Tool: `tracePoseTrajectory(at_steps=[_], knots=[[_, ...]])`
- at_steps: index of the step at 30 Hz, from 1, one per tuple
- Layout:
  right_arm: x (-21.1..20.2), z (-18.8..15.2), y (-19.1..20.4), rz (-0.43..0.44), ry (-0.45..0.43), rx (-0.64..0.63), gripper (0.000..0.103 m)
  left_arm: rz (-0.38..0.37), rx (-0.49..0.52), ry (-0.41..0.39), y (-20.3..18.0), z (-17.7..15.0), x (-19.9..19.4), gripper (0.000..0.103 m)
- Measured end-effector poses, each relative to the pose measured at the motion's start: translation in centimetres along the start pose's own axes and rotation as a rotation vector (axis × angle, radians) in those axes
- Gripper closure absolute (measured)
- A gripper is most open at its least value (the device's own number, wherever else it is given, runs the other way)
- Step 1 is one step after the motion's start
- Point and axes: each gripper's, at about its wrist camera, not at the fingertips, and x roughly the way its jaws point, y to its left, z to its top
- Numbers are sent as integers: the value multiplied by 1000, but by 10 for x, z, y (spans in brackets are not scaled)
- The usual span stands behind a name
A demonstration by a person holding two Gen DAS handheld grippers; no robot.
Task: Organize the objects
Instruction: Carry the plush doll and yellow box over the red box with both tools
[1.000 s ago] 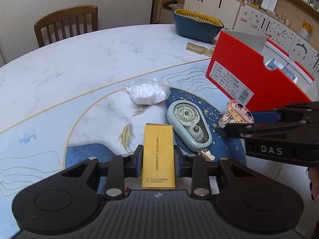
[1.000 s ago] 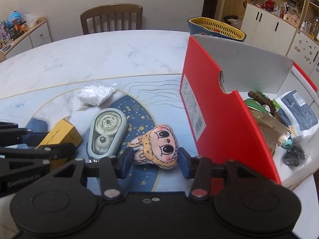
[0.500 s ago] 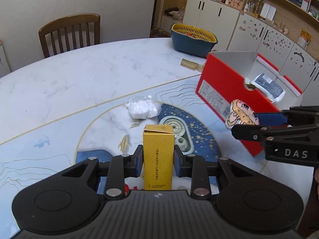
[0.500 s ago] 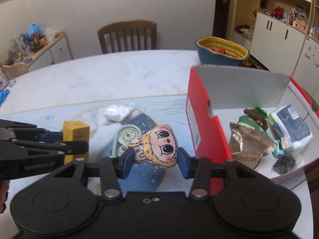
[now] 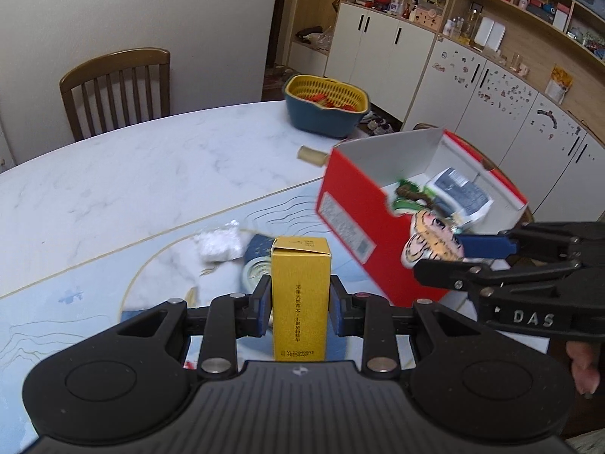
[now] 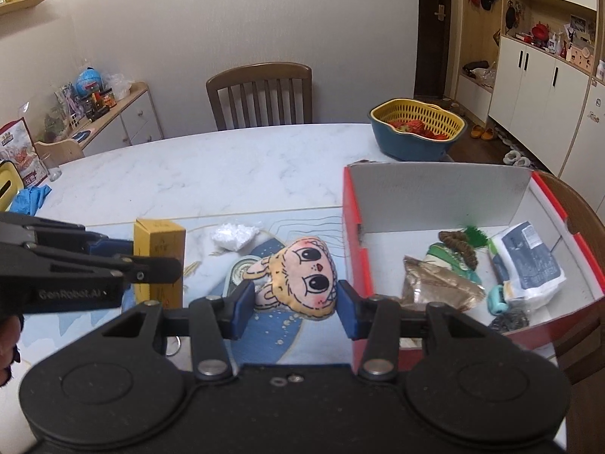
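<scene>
My left gripper (image 5: 300, 304) is shut on a yellow carton (image 5: 300, 295) and holds it upright above the table; the carton also shows in the right wrist view (image 6: 159, 253). My right gripper (image 6: 295, 312) is shut on a plush cartoon-face toy (image 6: 302, 278), lifted just left of the red box (image 6: 357, 261). In the left wrist view the toy (image 5: 435, 242) hangs at the box's near wall (image 5: 355, 223). The box holds several items: a brown pouch (image 6: 435, 287), a blue-white packet (image 6: 529, 261).
A white crumpled bag (image 6: 234, 235) and a grey-green tape dispenser (image 6: 237, 273) lie on the marble table (image 6: 196, 174). A blue-and-yellow basket (image 6: 416, 128) stands at the far right. A wooden chair (image 6: 261, 94) stands behind the table. A blue cloth (image 6: 28, 198) lies at the left edge.
Both grippers have risen from the table with their loads. The carton and the plush toy went up and toward the red box, whose inside now shows.
</scene>
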Motion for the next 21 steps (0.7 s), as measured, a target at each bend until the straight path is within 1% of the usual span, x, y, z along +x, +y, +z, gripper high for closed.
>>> tracePoseTrajectory(at_steps=[9,21], knots=[[-18,-3,-49,17,-1,20,58,-24,12,5,-46,24,9,74],[-21,-4,-131,1,-12,69,58,-18,68,24,-113,56,50,74]])
